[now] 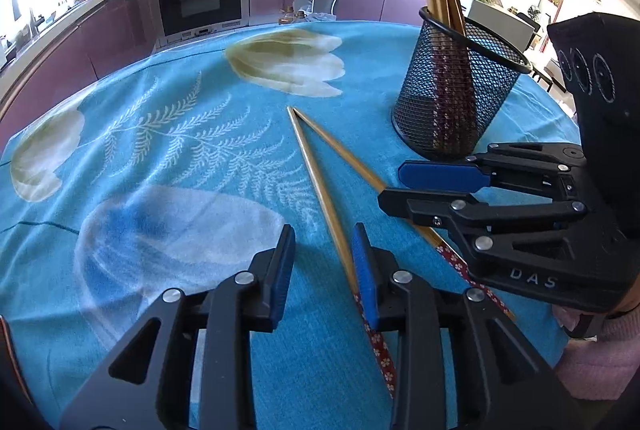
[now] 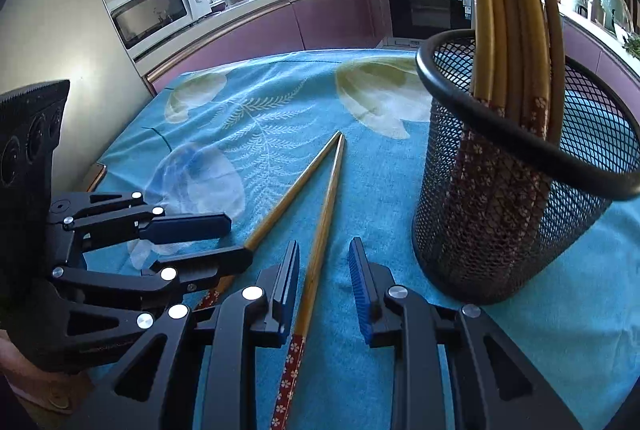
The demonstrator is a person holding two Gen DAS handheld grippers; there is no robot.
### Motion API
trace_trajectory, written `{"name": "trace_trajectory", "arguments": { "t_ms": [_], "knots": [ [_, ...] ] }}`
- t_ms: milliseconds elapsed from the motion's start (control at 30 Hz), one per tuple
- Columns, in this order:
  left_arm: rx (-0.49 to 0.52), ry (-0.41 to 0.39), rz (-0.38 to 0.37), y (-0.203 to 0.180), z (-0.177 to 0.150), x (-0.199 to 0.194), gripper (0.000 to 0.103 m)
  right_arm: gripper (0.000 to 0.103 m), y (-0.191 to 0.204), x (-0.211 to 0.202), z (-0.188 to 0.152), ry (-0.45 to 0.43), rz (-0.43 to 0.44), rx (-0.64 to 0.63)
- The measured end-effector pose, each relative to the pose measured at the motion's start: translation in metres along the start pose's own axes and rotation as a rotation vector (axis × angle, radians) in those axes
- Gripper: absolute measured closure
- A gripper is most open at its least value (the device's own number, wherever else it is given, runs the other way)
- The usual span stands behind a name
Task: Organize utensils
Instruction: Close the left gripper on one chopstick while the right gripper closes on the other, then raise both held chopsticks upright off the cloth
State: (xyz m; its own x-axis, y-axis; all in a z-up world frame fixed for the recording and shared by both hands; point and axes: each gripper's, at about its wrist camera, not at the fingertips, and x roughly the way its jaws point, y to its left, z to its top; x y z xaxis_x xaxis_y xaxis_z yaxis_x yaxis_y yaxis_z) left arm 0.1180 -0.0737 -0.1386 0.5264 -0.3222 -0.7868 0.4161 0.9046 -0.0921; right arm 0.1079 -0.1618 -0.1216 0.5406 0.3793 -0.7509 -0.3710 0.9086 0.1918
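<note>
**On the cloth: two chopsticks loose, both grippers open**

On the blue flowered cloth [image 1: 168,102] we see two chopsticks [image 1: 320,186] lying flat, tips touching toward the far edge, patterned ends toward the near edge, forming a narrow V. Mesh cup [image 1: 456,90] stands upright near the right edge, several chopsticks in it. Left gripper [image 1: 322,254] low over the cloth, fingers spread, one stick just beside its right pad, not clamped. Right gripper [image 2: 324,270] fingers spread too, the other stick lying between them, nothing held.
</note>
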Motion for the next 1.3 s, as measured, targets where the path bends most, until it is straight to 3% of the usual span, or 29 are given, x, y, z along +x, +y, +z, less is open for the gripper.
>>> {"name": "trace_trajectory", "arguments": {
  "t_ms": [733, 1033, 1300],
  "knots": [
    [0.015, 0.006, 0.017, 0.000, 0.016, 0.018, 0.082, 0.080, 0.002, 0.004, 0.004, 0.000, -0.037, -0.021],
    [0.004, 0.004, 0.014, 0.001, 0.015, 0.019, 0.091, 0.095, -0.003, 0.004, 0.004, -0.003, -0.028, 0.014],
    [-0.037, -0.002, 0.007, 0.005, 0.014, 0.017, 0.094, 0.097, -0.011, 0.001, 0.003, -0.015, 0.007, 0.067]
  ]
}}
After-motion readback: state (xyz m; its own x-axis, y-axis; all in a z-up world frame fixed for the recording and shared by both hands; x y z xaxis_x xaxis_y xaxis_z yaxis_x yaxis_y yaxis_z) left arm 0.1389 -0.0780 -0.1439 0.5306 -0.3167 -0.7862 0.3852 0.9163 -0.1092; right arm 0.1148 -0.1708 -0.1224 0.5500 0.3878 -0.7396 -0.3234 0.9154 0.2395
